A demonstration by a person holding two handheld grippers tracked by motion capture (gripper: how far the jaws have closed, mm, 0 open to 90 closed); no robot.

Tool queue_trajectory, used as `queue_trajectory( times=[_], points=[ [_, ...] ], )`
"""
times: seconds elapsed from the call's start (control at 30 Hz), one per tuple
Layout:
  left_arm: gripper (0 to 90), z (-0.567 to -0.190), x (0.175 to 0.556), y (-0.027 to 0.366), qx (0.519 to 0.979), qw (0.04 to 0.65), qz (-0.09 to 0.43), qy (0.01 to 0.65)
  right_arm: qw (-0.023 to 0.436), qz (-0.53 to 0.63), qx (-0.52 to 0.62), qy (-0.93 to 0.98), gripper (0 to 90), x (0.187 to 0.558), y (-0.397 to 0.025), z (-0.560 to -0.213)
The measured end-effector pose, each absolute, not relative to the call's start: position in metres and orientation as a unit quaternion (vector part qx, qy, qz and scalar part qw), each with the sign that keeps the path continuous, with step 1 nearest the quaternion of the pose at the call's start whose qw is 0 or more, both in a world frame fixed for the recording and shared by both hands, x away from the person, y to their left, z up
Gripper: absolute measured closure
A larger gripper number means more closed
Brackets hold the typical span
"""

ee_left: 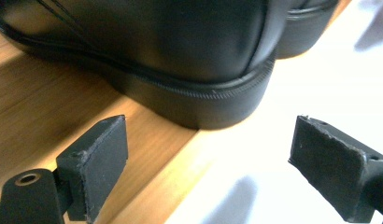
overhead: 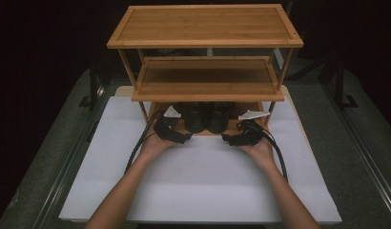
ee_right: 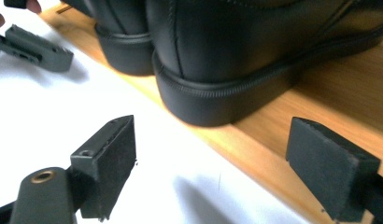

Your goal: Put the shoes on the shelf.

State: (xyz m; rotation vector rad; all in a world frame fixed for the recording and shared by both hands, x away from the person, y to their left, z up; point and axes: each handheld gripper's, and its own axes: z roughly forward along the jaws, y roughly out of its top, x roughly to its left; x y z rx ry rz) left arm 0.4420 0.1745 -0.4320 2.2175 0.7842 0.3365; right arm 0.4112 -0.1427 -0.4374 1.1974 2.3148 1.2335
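Two black leather shoes stand heel-out on the lowest board of a bamboo shelf rack [overhead: 205,43]: the left shoe [overhead: 195,119] and the right shoe [overhead: 219,118]. My left gripper [overhead: 183,137] is open just left of them; its own view has the left shoe's heel [ee_left: 199,93] close ahead between the spread jaws. My right gripper [overhead: 229,139] is open just right of them, and the right shoe's heel [ee_right: 213,88] sits ahead of its jaws. Nothing is held.
The rack has three wooden tiers and stands on a white mat [overhead: 203,186] over a grey table. The bottom board's front edge [ee_right: 255,149] runs just past the heels. The other gripper's jaw [ee_right: 33,46] lies on the mat.
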Motion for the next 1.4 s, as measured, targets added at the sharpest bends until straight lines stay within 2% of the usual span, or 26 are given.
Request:
queue_trajectory(
  times=[0.43, 0.63, 1.03, 1.4],
  points=[
    [10.2, -0.41, 0.383, 0.208, 0.854, 0.401, 0.145, 0.298, 0.146, 0.413, 0.414, 0.797, 9.2, 0.361, -0.172, -0.426],
    [10.2, -0.412, 0.354, 0.232, 0.861, 0.38, 0.152, 0.303, 0.145, 0.393, 0.416, 0.807, 2.5, 0.337, -0.18, -0.429],
    [10.2, -0.426, 0.295, 0.281, 0.863, 0.344, 0.16, 0.332, 0.15, 0.363, 0.431, 0.813, 2.5, 0.289, -0.209, -0.442],
    [7.1, -0.441, 0.262, 0.318, 0.863, 0.321, 0.155, 0.359, 0.178, 0.35, 0.456, 0.799, 2.5, 0.251, -0.251, -0.452]
  ],
)
